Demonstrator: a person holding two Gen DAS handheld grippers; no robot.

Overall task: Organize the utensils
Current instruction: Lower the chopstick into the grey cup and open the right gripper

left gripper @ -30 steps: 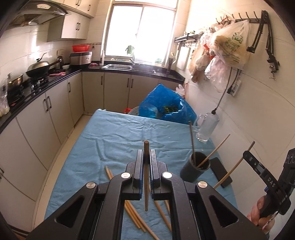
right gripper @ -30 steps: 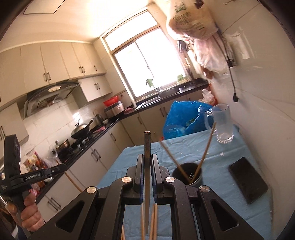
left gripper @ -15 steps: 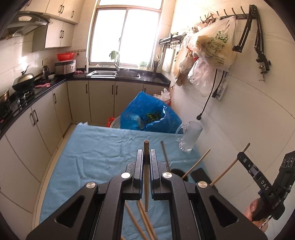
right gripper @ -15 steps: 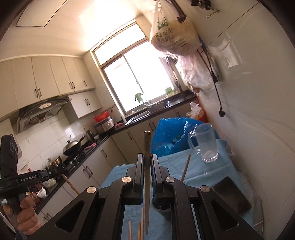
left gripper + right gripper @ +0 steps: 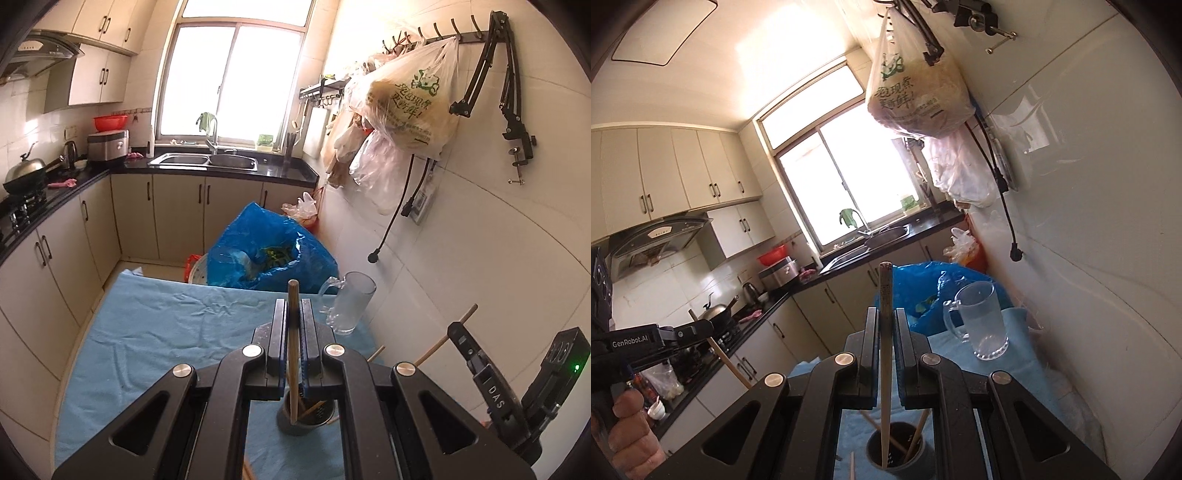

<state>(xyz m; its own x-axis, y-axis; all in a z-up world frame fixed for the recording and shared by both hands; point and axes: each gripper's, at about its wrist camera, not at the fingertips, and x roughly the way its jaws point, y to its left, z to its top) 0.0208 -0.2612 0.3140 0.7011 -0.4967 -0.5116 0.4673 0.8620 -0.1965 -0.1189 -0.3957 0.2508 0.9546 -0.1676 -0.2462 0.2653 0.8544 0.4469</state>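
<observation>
poking upright between clamped fingers [image 5: 307, 325], slim tan wooden chopstick [image 5: 293, 332]

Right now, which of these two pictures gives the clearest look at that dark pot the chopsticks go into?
The right wrist view: the dark holder sits below the right gripper, its open mouth and the chopsticks inside visible. In the left wrist view the holder shows too, but the left gripper hides part of its rim.

Table, blue cloth [image 5: 155, 332]; dark holder cup [image 5: 306, 424], glass mug [image 5: 349, 306] on it.
</observation>
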